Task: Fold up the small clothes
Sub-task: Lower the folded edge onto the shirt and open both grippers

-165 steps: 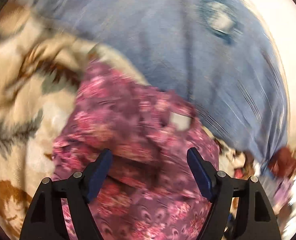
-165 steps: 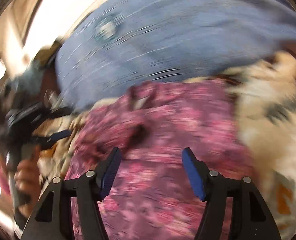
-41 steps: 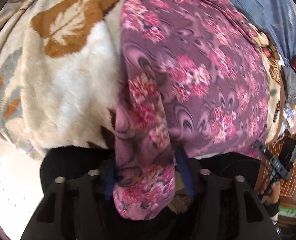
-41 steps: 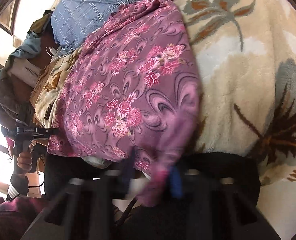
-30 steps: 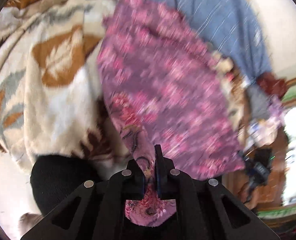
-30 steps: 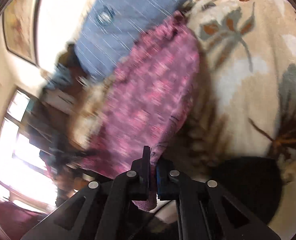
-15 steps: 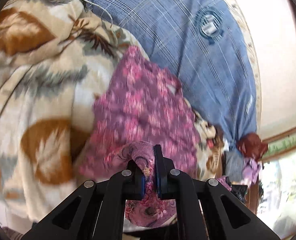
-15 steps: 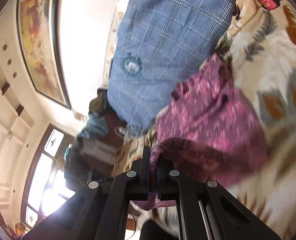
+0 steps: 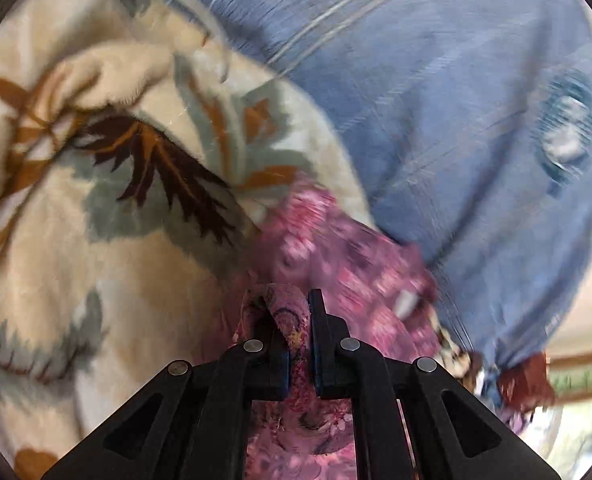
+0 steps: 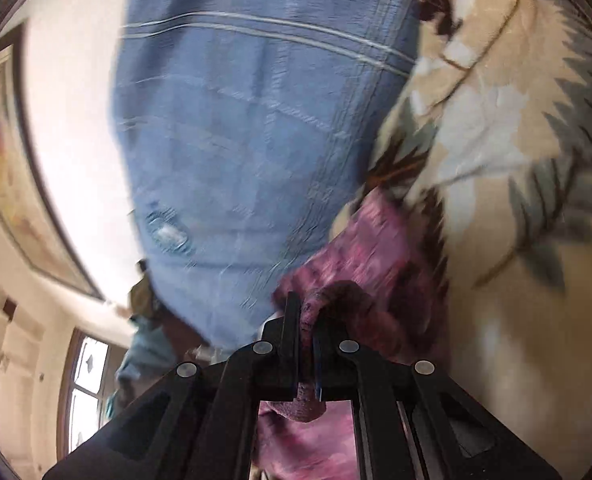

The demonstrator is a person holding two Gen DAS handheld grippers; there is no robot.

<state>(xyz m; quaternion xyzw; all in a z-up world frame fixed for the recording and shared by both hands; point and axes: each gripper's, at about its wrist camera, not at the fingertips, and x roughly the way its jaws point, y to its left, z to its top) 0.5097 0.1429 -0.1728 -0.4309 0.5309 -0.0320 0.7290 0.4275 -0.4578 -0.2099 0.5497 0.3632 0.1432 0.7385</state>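
Purple floral fabric garment (image 9: 336, 256) now carried farther toward blue checked pillow (image 9: 456, 120); left gripper (image 9: 299, 340) and right gripper (image 10: 304, 344) both clamped on its edge.

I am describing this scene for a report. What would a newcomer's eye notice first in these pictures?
First, the purple floral garment, low in the centre of both views: the left gripper and the right gripper each pinch a bunched edge of it. Behind lie a cream leaf-patterned blanket and a big blue checked cloth.

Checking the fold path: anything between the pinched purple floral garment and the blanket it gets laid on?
Nothing visible. Left gripper and right gripper are both shut on the purple floral garment, which already trails onto the leaf-print blanket beside the blue pillow.
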